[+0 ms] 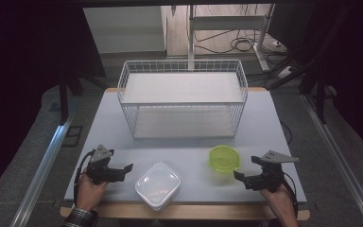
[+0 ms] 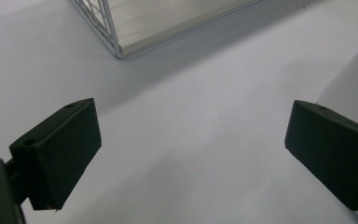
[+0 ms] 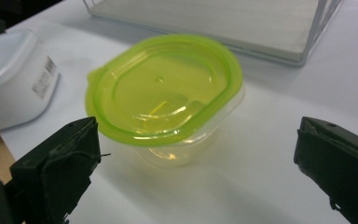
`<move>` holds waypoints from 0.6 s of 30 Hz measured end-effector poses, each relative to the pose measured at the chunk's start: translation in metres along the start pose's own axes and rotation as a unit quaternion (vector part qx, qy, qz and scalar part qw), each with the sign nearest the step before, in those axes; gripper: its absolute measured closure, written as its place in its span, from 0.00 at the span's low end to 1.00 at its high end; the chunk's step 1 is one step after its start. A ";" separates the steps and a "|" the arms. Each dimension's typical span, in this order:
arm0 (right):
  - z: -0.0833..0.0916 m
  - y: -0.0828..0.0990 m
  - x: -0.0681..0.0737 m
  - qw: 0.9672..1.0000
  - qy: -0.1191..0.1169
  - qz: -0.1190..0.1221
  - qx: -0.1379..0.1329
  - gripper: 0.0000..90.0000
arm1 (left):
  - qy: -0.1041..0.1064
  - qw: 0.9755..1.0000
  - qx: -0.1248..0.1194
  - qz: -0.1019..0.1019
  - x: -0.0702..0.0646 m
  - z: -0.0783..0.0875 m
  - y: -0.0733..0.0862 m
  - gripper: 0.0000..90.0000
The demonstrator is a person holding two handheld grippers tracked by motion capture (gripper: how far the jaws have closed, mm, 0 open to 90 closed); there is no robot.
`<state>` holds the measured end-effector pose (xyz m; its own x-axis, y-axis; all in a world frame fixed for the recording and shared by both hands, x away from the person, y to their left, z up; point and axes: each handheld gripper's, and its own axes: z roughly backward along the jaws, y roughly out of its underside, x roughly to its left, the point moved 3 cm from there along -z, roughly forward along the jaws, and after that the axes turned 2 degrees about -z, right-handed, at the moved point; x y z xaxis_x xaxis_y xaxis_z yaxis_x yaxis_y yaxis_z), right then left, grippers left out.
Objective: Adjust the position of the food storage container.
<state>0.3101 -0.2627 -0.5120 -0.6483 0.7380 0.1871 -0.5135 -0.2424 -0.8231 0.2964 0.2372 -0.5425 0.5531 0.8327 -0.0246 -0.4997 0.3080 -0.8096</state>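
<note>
A clear tub with a lime-green lid (image 1: 224, 158) stands on the white table (image 1: 189, 139), front right. To its left, at the front edge, sits a white square lidded container (image 1: 157, 184). My right gripper (image 1: 246, 168) hovers just right of the green-lidded tub, open; in the right gripper view the tub (image 3: 168, 93) lies just ahead of the right gripper (image 3: 196, 142), beyond its spread jaws. My left gripper (image 1: 126, 172) is open, left of the white container, with bare table between the jaws of the left gripper (image 2: 191, 135). The white container (image 2: 354, 79) shows at that view's right edge.
A white wire rack with two shelves (image 1: 182, 97) takes up the back middle of the table; its corner (image 2: 116, 28) appears ahead of the left gripper and its lower shelf (image 3: 261, 28) behind the tub. The white container (image 3: 14, 79) stands left of the tub.
</note>
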 end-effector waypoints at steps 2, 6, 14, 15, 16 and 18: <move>-0.001 0.001 -0.001 1.000 0.006 0.001 0.004 0.00 | 0.001 1.000 0.001 0.000 0.000 0.000 0.001 0.04; -0.003 0.000 -0.003 0.999 0.031 0.004 0.013 0.00 | 0.000 1.000 0.001 -0.003 0.000 0.001 0.002 0.04; -0.005 0.002 -0.003 0.999 0.032 0.004 0.035 0.01 | -0.002 1.000 0.000 -0.011 -0.002 0.000 0.001 0.04; -0.005 0.001 -0.003 0.999 0.035 0.005 0.036 0.02 | -0.003 1.000 0.000 -0.011 -0.002 0.000 0.001 0.04; -0.004 0.000 -0.002 0.999 0.041 0.007 0.036 0.04 | -0.001 1.000 0.001 -0.012 -0.002 0.000 0.001 0.04; -0.003 -0.001 -0.002 0.998 0.042 0.010 0.035 0.06 | -0.001 1.000 0.001 -0.012 -0.002 0.000 0.001 0.04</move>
<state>0.3133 -0.2618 -0.5133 -0.6112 0.7818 0.1233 -0.5412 -0.2991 -0.7859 0.2950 0.2360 -0.5435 0.5634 0.8261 -0.0042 -0.4877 0.3285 -0.8089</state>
